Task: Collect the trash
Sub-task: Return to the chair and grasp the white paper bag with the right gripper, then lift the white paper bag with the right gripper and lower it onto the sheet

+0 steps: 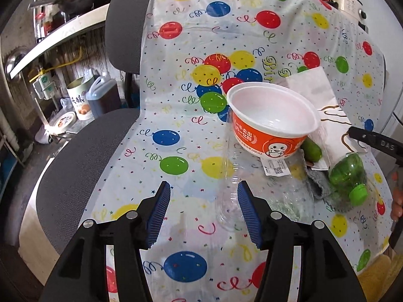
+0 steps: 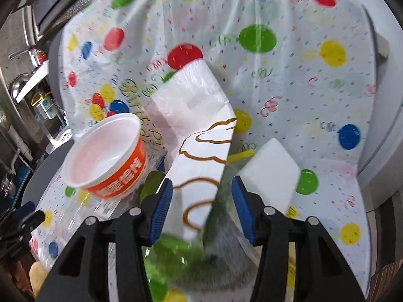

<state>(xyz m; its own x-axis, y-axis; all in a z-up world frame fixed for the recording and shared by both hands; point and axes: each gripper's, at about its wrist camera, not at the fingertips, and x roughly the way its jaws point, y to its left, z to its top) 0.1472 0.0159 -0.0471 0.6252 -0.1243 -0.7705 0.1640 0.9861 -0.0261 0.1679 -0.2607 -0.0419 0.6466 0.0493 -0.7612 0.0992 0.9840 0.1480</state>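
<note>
An orange and white paper bowl [image 1: 273, 122] [image 2: 107, 158] sits tilted on a clear plastic bottle [image 1: 230, 183] over the balloon-print cloth [image 1: 176, 80]. A white paper bag [image 1: 320, 100] [image 2: 199, 136], a green plastic bottle [image 1: 348, 176] [image 2: 173, 259], a grey cloth [image 1: 320, 183] [image 2: 224, 226], a green fruit [image 1: 312, 149] and a white foam block [image 2: 270, 173] lie beside it. My left gripper [image 1: 202, 214] is open, its right finger next to the clear bottle. My right gripper [image 2: 201, 209] is open above the bag, green bottle and grey cloth.
The cloth covers a black mesh chair [image 1: 83, 156]. Kitchen shelves, a tin [image 1: 80, 98] and a jug [image 1: 102, 95] stand at the left. A rice cooker [image 1: 352, 2] and bottles are at the far right. The right gripper's arm [image 1: 377, 142] reaches in from the right.
</note>
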